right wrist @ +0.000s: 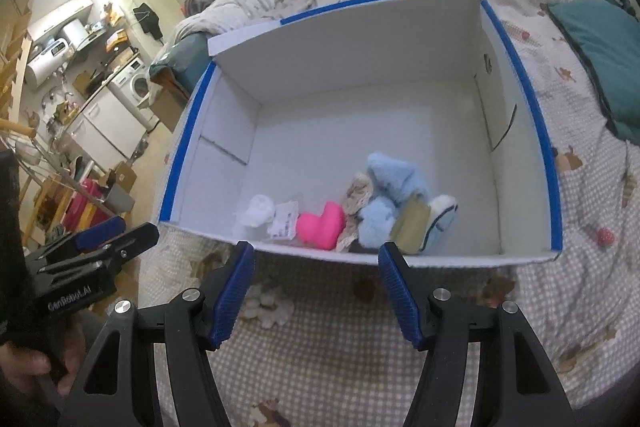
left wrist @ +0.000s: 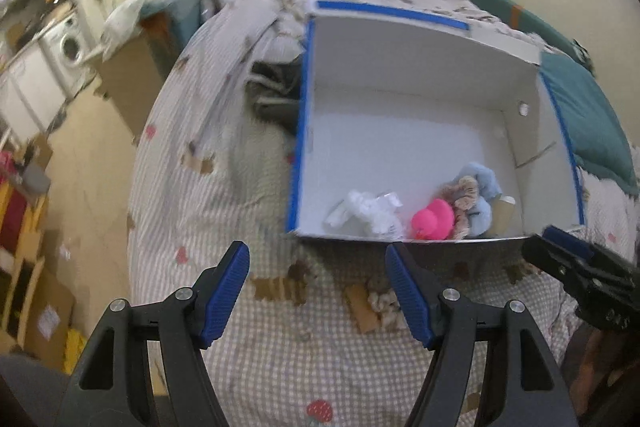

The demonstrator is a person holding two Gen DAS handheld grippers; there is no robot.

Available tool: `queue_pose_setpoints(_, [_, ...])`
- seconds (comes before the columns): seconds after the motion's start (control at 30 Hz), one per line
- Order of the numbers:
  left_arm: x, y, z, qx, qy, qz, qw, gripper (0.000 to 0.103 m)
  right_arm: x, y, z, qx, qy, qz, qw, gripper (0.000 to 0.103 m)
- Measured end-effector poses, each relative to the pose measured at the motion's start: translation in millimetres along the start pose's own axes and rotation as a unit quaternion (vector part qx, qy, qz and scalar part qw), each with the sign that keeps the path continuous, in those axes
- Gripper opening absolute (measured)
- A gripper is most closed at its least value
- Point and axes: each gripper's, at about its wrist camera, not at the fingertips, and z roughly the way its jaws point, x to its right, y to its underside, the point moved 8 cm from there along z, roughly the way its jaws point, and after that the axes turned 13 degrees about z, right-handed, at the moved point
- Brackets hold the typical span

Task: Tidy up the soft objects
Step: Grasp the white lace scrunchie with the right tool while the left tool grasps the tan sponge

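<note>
Against the near wall of the white cardboard box [right wrist: 360, 39] with blue-taped rims, the soft things lie bunched together: a white cloth [right wrist: 259, 211], a pink plush [right wrist: 322, 225], a beige patterned piece [right wrist: 358, 195] and fluffy light-blue items [right wrist: 390, 183], probably because that is the handiest spot to drop them from the near side. Both the left tongs [left wrist: 318, 291] and the right tongs [right wrist: 316, 291] hang released and empty over the checked bed cover [right wrist: 320, 367], just short of the box, so the sorting looks nearly finished.
</note>
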Motion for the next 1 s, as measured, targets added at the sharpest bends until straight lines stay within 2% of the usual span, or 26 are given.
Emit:
queue_pose_setpoints(0.13, [-15, 12, 2, -0.019, 0.003, -0.036, 0.9992, 0.068, -6, 12, 3, -0.015, -0.002, -0.010, 1.000, 0.068])
queue_pose_setpoints(0.33, [-20, 20, 3, -0.029, -0.002, -0.042, 0.9987, 0.068, -17, 34, 24, -0.063, -0.002, -0.031, 0.998, 0.068])
queue_pose_setpoints(0.53, [-26, 25, 5, -0.039, -0.008, -0.044, 0.9982, 0.068, -29, 59, 66, -0.117, 0.032, -0.064, 0.990, 0.072])
queue_pose_setpoints(0.6, [-31, 27, 5, -0.043, -0.014, -0.048, 0.9978, 0.068, -33, 64, 79, -0.125, 0.043, -0.075, 0.988, 0.072])
queue_pose_setpoints(0.8, [-40, 31, 5, -0.045, -0.005, -0.070, 0.9965, 0.068, -41, 74, 110, -0.150, 0.039, -0.057, 0.986, 0.072])
queue_pose_setpoints(1.0, [-41, 33, 10, -0.051, 0.001, -0.078, 0.9957, 0.068, -51, 76, 122, -0.150, 0.035, -0.075, 0.985, 0.071])
